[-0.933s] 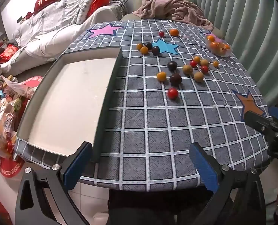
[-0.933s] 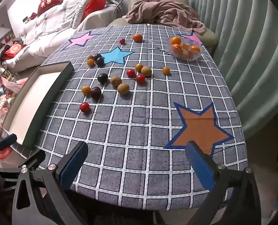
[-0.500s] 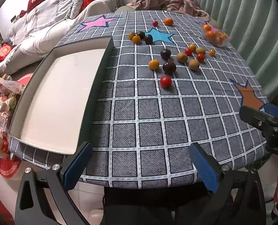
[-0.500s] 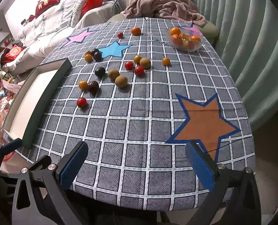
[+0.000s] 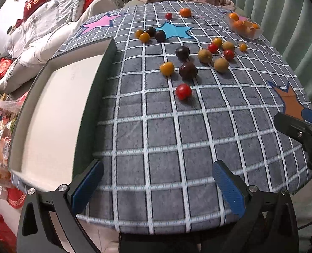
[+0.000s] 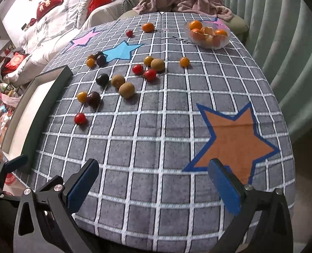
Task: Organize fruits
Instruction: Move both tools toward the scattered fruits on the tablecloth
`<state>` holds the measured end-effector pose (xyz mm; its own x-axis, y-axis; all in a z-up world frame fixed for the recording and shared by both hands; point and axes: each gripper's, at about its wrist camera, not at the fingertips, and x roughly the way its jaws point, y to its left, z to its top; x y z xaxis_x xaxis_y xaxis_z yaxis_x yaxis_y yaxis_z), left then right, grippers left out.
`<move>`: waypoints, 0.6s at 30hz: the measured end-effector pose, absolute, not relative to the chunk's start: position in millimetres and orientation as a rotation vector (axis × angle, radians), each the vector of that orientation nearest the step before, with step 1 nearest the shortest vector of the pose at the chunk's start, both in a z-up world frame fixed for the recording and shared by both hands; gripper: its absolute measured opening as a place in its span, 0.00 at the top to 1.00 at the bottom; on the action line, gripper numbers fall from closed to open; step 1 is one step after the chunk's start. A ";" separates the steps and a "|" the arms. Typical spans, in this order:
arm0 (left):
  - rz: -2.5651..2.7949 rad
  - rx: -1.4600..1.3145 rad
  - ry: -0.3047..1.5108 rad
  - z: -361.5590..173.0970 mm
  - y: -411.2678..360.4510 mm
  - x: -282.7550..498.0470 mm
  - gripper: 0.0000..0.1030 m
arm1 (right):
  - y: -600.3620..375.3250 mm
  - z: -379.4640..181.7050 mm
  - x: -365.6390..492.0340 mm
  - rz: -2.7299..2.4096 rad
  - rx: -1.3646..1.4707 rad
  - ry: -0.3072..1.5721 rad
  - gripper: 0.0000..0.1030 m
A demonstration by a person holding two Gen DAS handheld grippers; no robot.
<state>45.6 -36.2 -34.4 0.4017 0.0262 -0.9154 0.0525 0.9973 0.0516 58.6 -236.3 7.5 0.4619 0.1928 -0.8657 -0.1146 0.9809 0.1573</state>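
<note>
Both grippers have come forward over the near edge of the table since a moment ago, so the scattered fruit sits closer ahead of them. The left gripper [image 5: 158,187] and right gripper [image 6: 153,186] are spread wide with nothing between the jaws. Nearest is a red cherry tomato [image 5: 183,91], straight ahead of the left gripper and ahead-left of the right, so the left hand looks better placed. It is round, with no long axis to line up. Loose on the cloth I count four red tomatoes, four dark plums, three brownish kiwis and roughly six small orange fruits. One tray [image 5: 50,113] lies empty at left; one clear bowl [image 6: 207,34] of oranges stands at the far right.
</note>
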 end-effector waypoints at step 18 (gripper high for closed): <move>-0.002 0.076 1.190 -57.1 -48.3 90.9 0.00 | -242.2 -5.8 89.6 0.195 0.086 1.100 0.00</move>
<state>90.9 -48.3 -57.1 0.3721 0.0380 -0.9274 0.0417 0.9975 0.0576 89.6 -242.2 -5.8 0.4386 0.1991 -0.8763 -0.1141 0.9796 0.1655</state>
